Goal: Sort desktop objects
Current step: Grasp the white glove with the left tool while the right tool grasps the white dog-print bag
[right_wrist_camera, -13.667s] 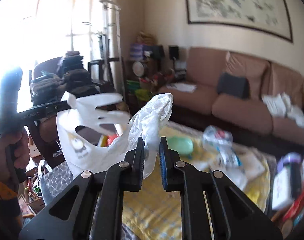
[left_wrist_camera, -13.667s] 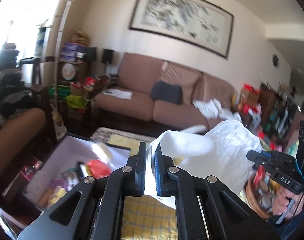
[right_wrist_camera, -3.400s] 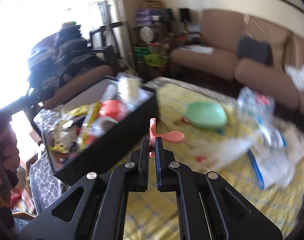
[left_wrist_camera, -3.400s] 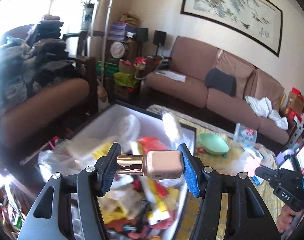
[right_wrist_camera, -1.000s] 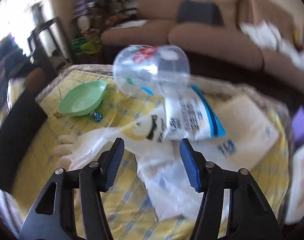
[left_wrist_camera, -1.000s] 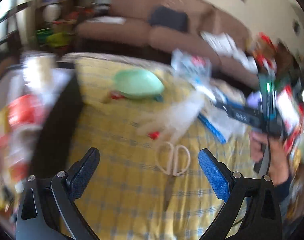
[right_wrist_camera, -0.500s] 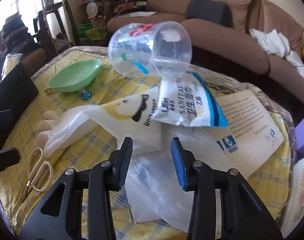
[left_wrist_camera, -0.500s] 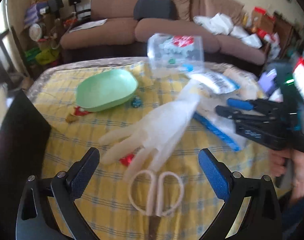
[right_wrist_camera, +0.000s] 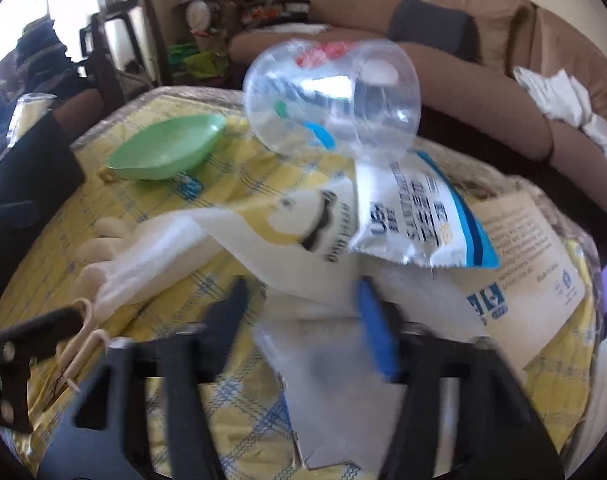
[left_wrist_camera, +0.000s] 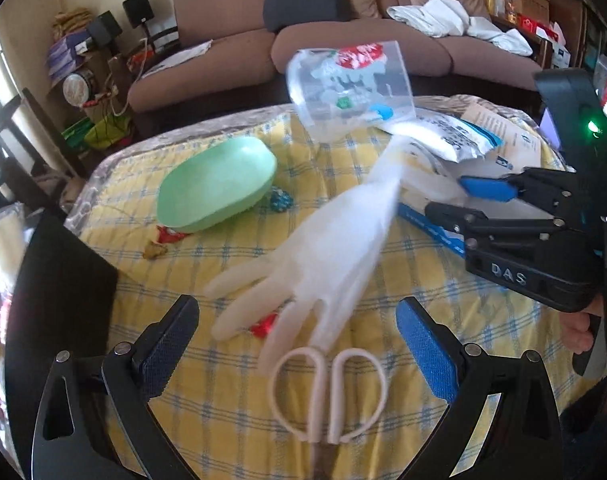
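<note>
On the yellow checked tablecloth, cream-handled scissors lie just ahead of my left gripper, which is open wide with nothing between its fingers. A white glove stretches from the scissors toward a tipped clear plastic cup. My right gripper is open, low over a white plastic bag; thin plastic lies between its fingers, but the pads do not press on it. A blue-and-white packet rests beside the bag. From the left wrist view, the right gripper is at the right.
A green dish sits at the back left, with small sweets near it. A black box of sorted items stands at the left edge. A printed leaflet lies at the right. A brown sofa is behind the table.
My left gripper has swung in over the table and come lower, close to the scissors and glove. My right gripper's jaws have narrowed and it has sunk toward the plastic bag.
</note>
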Demonstrator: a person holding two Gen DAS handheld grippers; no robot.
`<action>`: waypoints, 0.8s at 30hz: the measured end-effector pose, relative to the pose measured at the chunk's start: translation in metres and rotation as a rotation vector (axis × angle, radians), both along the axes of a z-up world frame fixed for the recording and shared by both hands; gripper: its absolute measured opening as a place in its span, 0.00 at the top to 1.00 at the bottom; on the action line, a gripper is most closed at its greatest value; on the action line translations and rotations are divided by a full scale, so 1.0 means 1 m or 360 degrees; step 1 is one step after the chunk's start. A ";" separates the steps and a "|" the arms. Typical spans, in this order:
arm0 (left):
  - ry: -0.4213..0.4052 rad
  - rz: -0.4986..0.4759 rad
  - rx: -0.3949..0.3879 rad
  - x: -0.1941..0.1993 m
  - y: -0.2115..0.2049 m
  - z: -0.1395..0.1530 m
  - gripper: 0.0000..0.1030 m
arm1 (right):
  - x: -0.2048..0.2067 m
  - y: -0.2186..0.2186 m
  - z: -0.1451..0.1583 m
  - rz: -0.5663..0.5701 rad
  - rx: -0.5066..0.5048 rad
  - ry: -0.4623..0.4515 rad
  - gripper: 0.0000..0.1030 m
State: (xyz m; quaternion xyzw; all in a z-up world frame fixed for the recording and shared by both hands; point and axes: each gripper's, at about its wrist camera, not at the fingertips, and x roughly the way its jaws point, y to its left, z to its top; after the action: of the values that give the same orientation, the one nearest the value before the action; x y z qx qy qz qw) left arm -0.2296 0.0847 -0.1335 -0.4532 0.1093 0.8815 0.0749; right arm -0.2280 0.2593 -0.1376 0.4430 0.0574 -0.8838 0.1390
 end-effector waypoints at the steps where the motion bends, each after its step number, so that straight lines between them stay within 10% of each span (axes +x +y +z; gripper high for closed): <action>1: -0.0005 -0.0010 0.0005 0.000 0.004 -0.002 0.02 | 0.000 0.003 0.002 0.0012 -0.0057 0.0001 0.67; 2: -0.0004 -0.0018 0.0003 -0.001 0.007 -0.005 0.02 | 0.001 0.006 0.004 0.0024 -0.0115 -0.0001 0.85; 10: 0.0018 0.0173 0.0064 -0.026 -0.009 -0.031 0.03 | 0.006 0.037 0.021 -0.0018 -0.0538 0.0030 0.89; 14: -0.0086 0.0265 0.0366 -0.031 -0.039 -0.043 0.54 | 0.012 0.047 0.030 0.0011 -0.0658 0.0068 0.90; 18: -0.0139 0.0287 0.0597 -0.031 -0.064 -0.040 0.82 | 0.021 0.045 0.046 0.0141 -0.0778 0.0157 0.91; 24: -0.0016 0.0372 0.0609 -0.018 -0.087 0.010 0.91 | 0.028 0.018 0.060 0.0380 -0.0896 0.0197 0.91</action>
State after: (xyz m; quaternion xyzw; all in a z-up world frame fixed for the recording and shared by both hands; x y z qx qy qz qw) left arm -0.2479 -0.0020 -0.1233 -0.4447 -0.1135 0.8866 0.0572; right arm -0.1998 0.2777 -0.0771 0.3225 -0.1297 -0.8677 0.3554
